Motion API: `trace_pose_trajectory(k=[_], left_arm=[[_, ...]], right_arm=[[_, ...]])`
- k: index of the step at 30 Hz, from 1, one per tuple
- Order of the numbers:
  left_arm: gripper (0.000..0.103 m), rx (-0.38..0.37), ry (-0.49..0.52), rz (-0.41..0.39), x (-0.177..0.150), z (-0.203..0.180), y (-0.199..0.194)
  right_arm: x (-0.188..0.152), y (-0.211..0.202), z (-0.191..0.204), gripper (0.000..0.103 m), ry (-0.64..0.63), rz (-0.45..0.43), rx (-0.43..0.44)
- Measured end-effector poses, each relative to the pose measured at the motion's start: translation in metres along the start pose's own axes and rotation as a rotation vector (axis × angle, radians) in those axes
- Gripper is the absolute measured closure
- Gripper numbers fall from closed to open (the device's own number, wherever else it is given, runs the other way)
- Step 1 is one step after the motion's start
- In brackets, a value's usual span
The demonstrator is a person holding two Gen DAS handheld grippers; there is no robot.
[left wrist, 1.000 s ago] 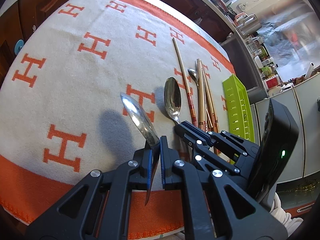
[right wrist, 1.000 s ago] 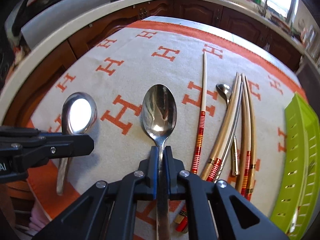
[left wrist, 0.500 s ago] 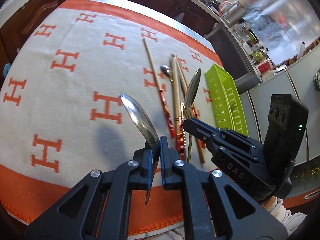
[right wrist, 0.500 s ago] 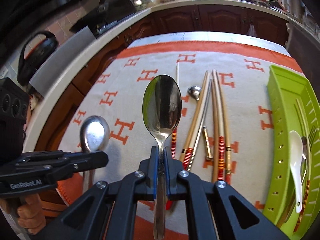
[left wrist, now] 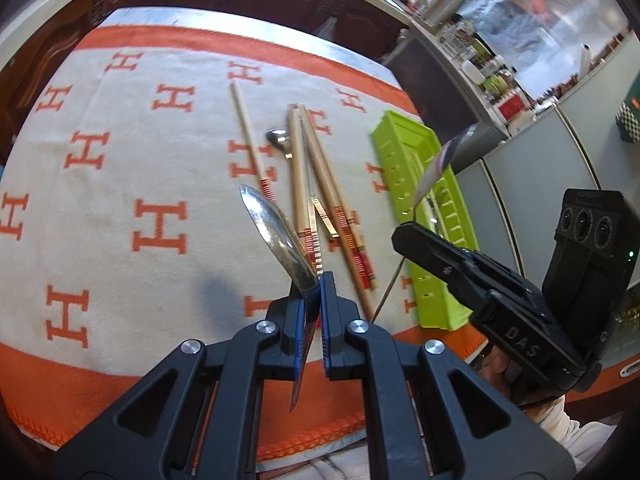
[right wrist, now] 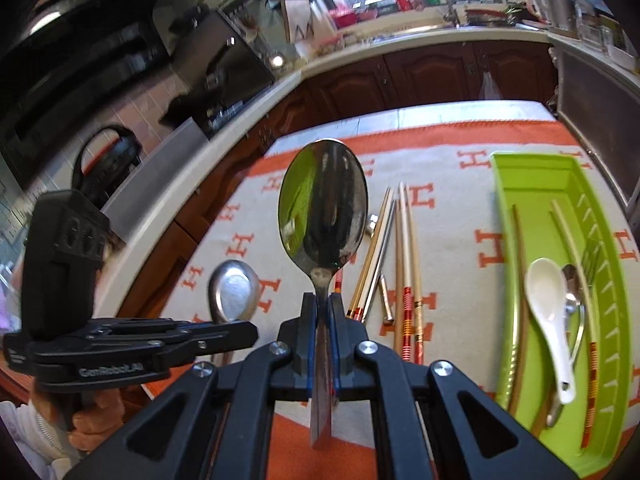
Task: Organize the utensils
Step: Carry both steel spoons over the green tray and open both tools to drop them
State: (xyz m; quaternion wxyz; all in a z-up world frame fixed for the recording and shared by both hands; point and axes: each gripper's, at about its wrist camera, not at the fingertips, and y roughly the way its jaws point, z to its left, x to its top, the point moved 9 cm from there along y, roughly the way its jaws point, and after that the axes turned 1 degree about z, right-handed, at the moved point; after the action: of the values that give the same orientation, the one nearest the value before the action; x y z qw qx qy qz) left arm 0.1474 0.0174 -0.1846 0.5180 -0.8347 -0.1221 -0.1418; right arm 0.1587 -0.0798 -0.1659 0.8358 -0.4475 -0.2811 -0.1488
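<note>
Above the orange-and-cream blanket (left wrist: 120, 184), the left gripper (left wrist: 314, 296) is clamped on the handle of a steel spoon (left wrist: 272, 232), bowl raised and tilted. Loose chopsticks (left wrist: 316, 184) and a small spoon (left wrist: 278, 138) lie on the cloth between. Further right, the right gripper (right wrist: 322, 312) grips a second steel spoon (right wrist: 323, 208) upright, beside the green tray (right wrist: 520, 168) holding a white ceramic spoon (right wrist: 548, 304).

I see bare blanket (left wrist: 120, 184) open on the left; the chopsticks (left wrist: 316, 184) and a small spoon (left wrist: 279, 138) clutter the middle, with the green tray (right wrist: 536, 176) already partly filled.
</note>
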Motion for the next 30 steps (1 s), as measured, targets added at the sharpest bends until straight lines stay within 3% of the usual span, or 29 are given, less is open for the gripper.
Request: trace_pose_trajectory(k=[8,16,23,30], left_arm=[[0.099,-0.039,0.119,-0.003,0.013,-0.06,-0.002],[0.099,-0.102,0.231,0.01,0.037,-0.146,0.016],[0.099,-0.142,0.267,0.066,0.041,-0.213,0.069],[0.099,-0.067,0.239,0.136,0.029,-0.207,0.126]], right_arm=[[0.017,-0.065,-0.024,0.098,0.05,-0.116,-0.027],[0.029,-0.129,-0.081,0.098,0.097,-0.177,-0.214],[0.026,-0.132,-0.132,0.098,0.132,-0.125,-0.367],[0.016,-0.096,-0.168,0.098,0.12,-0.006,-0.422]])
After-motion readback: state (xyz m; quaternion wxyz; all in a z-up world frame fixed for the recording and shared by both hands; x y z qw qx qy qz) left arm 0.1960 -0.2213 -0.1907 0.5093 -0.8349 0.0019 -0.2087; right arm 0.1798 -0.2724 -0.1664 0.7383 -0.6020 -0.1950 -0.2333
